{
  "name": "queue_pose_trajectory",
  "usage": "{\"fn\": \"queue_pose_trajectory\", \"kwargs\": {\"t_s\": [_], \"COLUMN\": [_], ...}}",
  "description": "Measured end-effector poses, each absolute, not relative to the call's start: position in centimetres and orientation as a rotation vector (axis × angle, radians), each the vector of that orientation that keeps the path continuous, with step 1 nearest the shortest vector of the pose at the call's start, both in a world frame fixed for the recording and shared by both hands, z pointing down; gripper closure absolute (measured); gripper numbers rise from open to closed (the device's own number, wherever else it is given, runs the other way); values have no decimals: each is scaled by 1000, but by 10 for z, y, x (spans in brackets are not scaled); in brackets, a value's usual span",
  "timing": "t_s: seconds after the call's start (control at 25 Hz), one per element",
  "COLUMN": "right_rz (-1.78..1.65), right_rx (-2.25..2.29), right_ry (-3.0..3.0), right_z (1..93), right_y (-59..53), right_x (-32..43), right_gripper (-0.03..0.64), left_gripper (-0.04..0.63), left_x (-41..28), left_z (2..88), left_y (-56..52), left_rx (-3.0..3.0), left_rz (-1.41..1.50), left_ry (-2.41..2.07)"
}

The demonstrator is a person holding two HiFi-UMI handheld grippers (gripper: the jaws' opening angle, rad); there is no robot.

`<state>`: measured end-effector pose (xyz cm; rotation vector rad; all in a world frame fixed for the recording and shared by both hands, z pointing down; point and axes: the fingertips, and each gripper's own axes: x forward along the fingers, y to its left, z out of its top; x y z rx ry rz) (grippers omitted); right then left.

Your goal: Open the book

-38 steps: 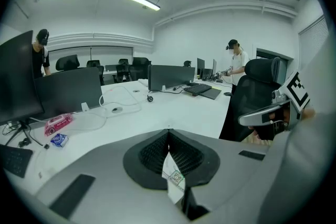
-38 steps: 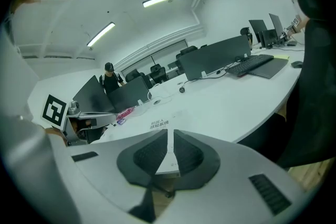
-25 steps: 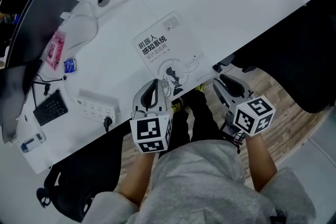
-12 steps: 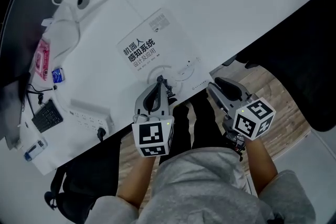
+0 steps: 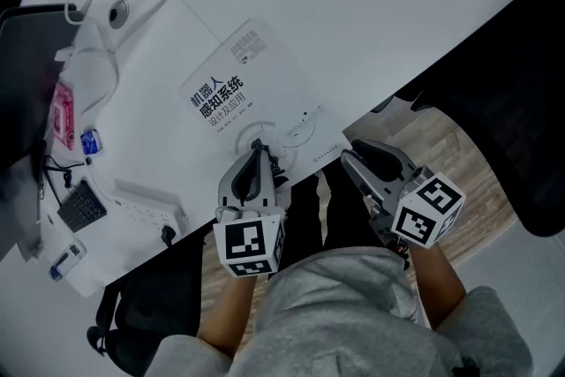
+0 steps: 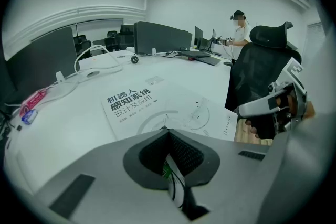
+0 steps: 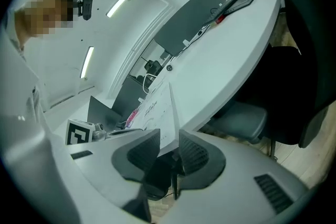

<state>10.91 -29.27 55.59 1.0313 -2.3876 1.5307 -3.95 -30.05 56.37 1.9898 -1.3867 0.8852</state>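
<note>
I see one closed book (image 5: 252, 106) on one white desk (image 5: 380, 4). My left gripper (image 5: 258, 150), jaws together, points at its cover; my right gripper (image 5: 353, 154), jaws apart and just opened wider, straddles its corner.

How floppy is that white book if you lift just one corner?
Probably bendy: the thin white softcover book lies flat and looks slim, so a lifted corner would likely curl. It seems light, and its smooth cover might slide on the white table.
</note>
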Motion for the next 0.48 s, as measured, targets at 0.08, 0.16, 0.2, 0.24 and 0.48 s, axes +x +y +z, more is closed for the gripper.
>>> {"fn": "queue_pose_trajectory", "kwargs": {"t_s": [0.08, 0.16, 0.2, 0.24, 0.48], "right_rz": [1521, 1524, 1532, 1544, 1615], "right_rx": [1016, 994, 980, 963, 798], "right_ry": [-2393, -2399, -2409, -2423, -2504], "right_z": [554, 552, 550, 547, 534], "right_y": [-292, -291, -291, -291, -288], "right_x": [109, 109, 109, 109, 100], "right_gripper": [499, 499, 499, 499, 499], "left_gripper": [586, 586, 586, 586, 586], "left_x": [-39, -39, -39, -39, -40], "left_z": [563, 563, 563, 563, 564], "left_y": [-300, -300, -301, -301, -300], "left_rx": [1985, 1979, 1975, 1971, 1957], "left_rz": [889, 889, 888, 886, 887], "left_ry": [-1388, -1389, -1388, -1388, -1396]}}
